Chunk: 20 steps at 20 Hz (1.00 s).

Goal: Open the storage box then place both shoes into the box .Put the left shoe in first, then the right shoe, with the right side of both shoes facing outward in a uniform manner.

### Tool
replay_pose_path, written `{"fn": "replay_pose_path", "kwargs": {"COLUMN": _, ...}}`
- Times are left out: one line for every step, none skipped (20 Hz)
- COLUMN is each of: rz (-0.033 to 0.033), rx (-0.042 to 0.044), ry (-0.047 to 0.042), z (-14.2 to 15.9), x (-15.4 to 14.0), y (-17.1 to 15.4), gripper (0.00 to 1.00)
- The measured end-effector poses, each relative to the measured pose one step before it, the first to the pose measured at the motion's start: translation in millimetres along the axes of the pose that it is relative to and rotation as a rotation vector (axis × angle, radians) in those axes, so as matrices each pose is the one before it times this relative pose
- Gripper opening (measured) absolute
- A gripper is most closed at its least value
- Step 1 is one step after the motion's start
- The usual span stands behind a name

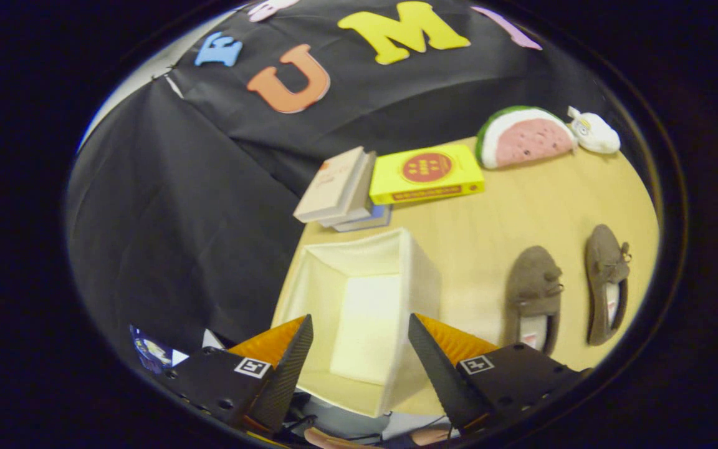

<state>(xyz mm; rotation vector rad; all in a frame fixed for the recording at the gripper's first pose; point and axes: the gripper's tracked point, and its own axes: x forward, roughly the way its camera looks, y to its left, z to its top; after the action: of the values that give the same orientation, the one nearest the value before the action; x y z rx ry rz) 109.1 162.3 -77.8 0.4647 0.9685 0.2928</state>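
A cream fabric storage box [422, 280] stands open on the wooden table, its mouth facing up and nothing inside it. My gripper [360, 324] hovers above the box with its fingers spread wide and nothing between them; the box interior shows in the gap. Two brown loafers lie side by side on the table to the right of the box: the nearer shoe [533, 293] beside the right finger, the other shoe [607, 280] further right. Both point away from me.
Beyond the box lie a stack of books [340, 187] and a yellow book [427, 174]. A watermelon-slice plush [524, 137] and a small white plush [596, 132] sit at the far right. The wooden table [508, 212] has bare surface between books and shoes.
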Motion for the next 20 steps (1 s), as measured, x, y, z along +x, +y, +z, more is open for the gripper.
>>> {"fn": "replay_pose_path", "kwargs": {"rz": -0.0201, "rx": 0.04553, "ry": 0.01591, "z": 0.44, "x": 0.39, "y": -17.12, "gripper": 0.94}}
{"fn": "replay_pose_path", "kwargs": {"rz": -0.02038, "rx": 0.035, "ry": 0.00544, "z": 2.94, "x": -0.46, "y": -16.99, "gripper": 0.94}}
{"fn": "replay_pose_path", "kwargs": {"rz": -0.02364, "rx": 0.02733, "ry": 0.00296, "z": 3.14, "x": -0.46, "y": -17.86, "gripper": 0.94}}
{"fn": "replay_pose_path", "kwargs": {"rz": -0.02697, "rx": 0.02131, "ry": 0.00414, "z": 2.54, "x": 0.3, "y": -18.44, "gripper": 0.94}}
{"fn": "replay_pose_path", "kwargs": {"rz": -0.024, "rx": 0.01072, "ry": 0.01203, "z": 2.3, "x": 0.04, "y": -17.12, "gripper": 0.94}}
{"fn": "replay_pose_path", "kwargs": {"rz": -0.02332, "rx": 0.00578, "ry": 0.01763, "z": -0.81, "x": 0.88, "y": -14.99, "gripper": 0.94}}
{"fn": "replay_pose_path", "kwargs": {"rz": -0.02549, "rx": 0.0058, "ry": 0.01672, "z": -0.46, "x": -0.38, "y": -15.79, "gripper": 0.94}}
{"fn": "replay_pose_path", "kwargs": {"rz": -0.02144, "rx": -0.0032, "ry": 0.01928, "z": -1.67, "x": -0.91, "y": -13.52, "gripper": 0.94}}
{"fn": "replay_pose_path", "kwargs": {"rz": -0.00398, "rx": -0.00489, "ry": 0.01675, "z": -2.26, "x": -0.7, "y": -10.18, "gripper": 0.94}}
{"fn": "replay_pose_path", "kwargs": {"rz": -0.02749, "rx": -0.00058, "ry": 0.01439, "z": -2.41, "x": 0.46, "y": -14.0, "gripper": 0.94}}
{"fn": "replay_pose_path", "kwargs": {"rz": -0.03896, "rx": 0.0009, "ry": -0.00315, "z": 0.96, "x": 3.05, "y": -15.2, "gripper": 0.92}}
{"fn": "replay_pose_path", "kwargs": {"rz": -0.04399, "rx": -0.01575, "ry": -0.00098, "z": 0.47, "x": 4.55, "y": -13.51, "gripper": 0.92}}
{"fn": "replay_pose_path", "kwargs": {"rz": -0.03897, "rx": -0.02512, "ry": 0.0025, "z": -1.32, "x": 3.73, "y": -9.65, "gripper": 0.92}}
{"fn": "replay_pose_path", "kwargs": {"rz": -0.04453, "rx": -0.03831, "ry": 0.00209, "z": -3.33, "x": 5.1, "y": -10.91, "gripper": 0.9}}
{"fn": "replay_pose_path", "kwargs": {"rz": -0.04369, "rx": -0.04135, "ry": -0.00396, "z": -0.3, "x": 4.0, "y": -8.21, "gripper": 0.88}}
{"fn": "replay_pose_path", "kwargs": {"rz": -0.04168, "rx": -0.03823, "ry": -0.00089, "z": -1.32, "x": 5.74, "y": -6.24, "gripper": 0.88}}
{"fn": "replay_pose_path", "kwargs": {"rz": -0.03999, "rx": -0.02626, "ry": 0.00095, "z": -1.19, "x": 4.92, "y": -6.32, "gripper": 0.88}}
{"fn": "replay_pose_path", "kwargs": {"rz": -0.04385, "rx": -0.01624, "ry": 0.0013, "z": -1.6, "x": 4.44, "y": -5.93, "gripper": 0.88}}
{"fn": "replay_pose_path", "kwargs": {"rz": -0.02598, "rx": -0.01173, "ry": 0.00583, "z": -0.41, "x": 4.55, "y": -3.17, "gripper": 0.82}}
{"fn": "replay_pose_path", "kwargs": {"rz": 0.00757, "rx": -0.00241, "ry": 0.00827, "z": -0.64, "x": 5.85, "y": 4.07, "gripper": 0.77}}
